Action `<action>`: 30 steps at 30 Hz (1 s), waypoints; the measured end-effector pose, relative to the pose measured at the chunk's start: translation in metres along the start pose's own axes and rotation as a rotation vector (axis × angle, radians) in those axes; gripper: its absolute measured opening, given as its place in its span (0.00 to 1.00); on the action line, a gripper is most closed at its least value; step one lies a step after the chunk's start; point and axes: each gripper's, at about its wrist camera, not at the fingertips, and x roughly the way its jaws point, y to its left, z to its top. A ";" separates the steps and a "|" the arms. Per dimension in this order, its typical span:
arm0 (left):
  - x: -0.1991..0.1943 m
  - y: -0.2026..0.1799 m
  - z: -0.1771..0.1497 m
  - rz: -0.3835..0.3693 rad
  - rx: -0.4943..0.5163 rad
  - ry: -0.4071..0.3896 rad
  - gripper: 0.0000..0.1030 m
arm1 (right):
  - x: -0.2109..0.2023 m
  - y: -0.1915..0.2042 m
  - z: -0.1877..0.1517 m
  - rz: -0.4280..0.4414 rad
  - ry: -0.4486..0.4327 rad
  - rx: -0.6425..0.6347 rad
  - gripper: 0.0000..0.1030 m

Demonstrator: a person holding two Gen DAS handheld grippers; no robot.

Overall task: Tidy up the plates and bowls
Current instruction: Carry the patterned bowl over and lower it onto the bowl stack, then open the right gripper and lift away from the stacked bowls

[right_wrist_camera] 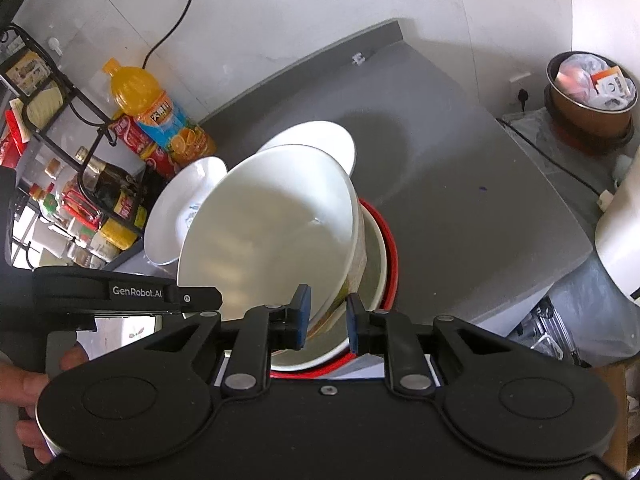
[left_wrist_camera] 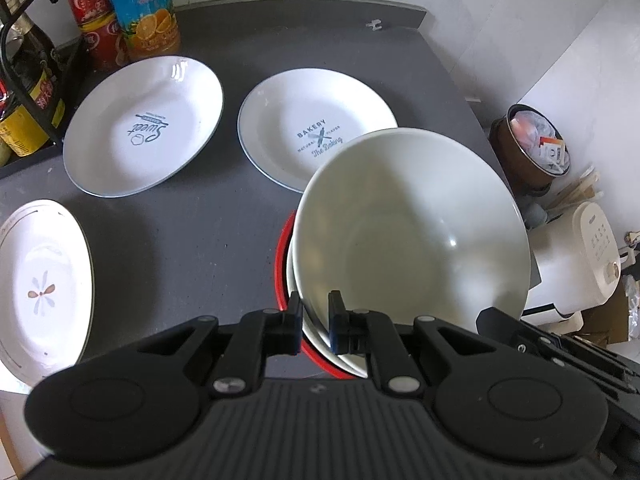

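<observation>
- A large white bowl is held tilted above a stack of bowls near the right front of the grey counter.
- Its near rim is pinched by the left gripper, one finger inside and one outside the wall.
- The same bowl's rim is straddled by the right gripper; whether its pads press the wall cannot be told.
- Beneath it, a white bowl is nested in a red-rimmed bowl.
- Behind the stack, the "Bakery" plate is partly overlapped in view by the tilted bowl.
- The "Sweet" plate lies apart to the left, a flower-patterned plate at the left edge.
- Bare counter is seen between plates and stack.
- Bottles are crowded into the far-left corner.
</observation>
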 end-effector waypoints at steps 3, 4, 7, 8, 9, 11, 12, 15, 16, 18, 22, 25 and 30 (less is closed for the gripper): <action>0.004 0.001 -0.001 0.008 0.000 0.008 0.10 | 0.004 -0.002 -0.002 -0.001 0.015 0.003 0.18; 0.005 0.000 -0.002 0.016 0.008 0.007 0.10 | 0.007 -0.002 -0.002 -0.002 0.024 0.005 0.18; 0.009 0.000 -0.003 0.028 0.009 0.010 0.10 | 0.014 -0.001 -0.004 -0.019 0.040 0.000 0.18; 0.011 0.000 -0.003 0.028 0.010 0.007 0.10 | 0.015 -0.001 -0.005 -0.023 0.045 -0.001 0.18; 0.012 0.001 -0.004 0.026 0.014 0.005 0.10 | 0.017 0.000 -0.006 -0.028 0.049 -0.003 0.19; 0.014 0.004 -0.005 0.018 -0.001 0.010 0.11 | 0.017 0.003 -0.007 -0.038 0.043 -0.020 0.19; 0.013 0.005 -0.006 0.013 -0.003 0.002 0.11 | 0.018 0.004 -0.007 -0.043 0.041 -0.023 0.20; 0.009 0.004 -0.008 0.016 0.008 -0.033 0.12 | 0.020 0.004 -0.005 -0.058 0.053 -0.005 0.25; 0.007 0.004 -0.009 0.018 0.012 -0.044 0.13 | 0.020 0.004 -0.005 -0.056 0.062 0.001 0.28; 0.004 0.006 -0.010 0.012 0.005 -0.036 0.15 | 0.017 0.006 -0.003 -0.056 0.057 0.007 0.30; -0.002 0.016 -0.010 -0.002 -0.020 -0.021 0.27 | 0.006 0.006 -0.002 -0.050 0.038 0.017 0.30; -0.012 0.028 -0.009 -0.008 -0.045 -0.043 0.38 | -0.002 0.008 0.000 -0.046 0.021 0.025 0.38; -0.025 0.050 -0.004 0.009 -0.082 -0.073 0.60 | -0.011 0.025 0.006 -0.035 -0.020 0.019 0.56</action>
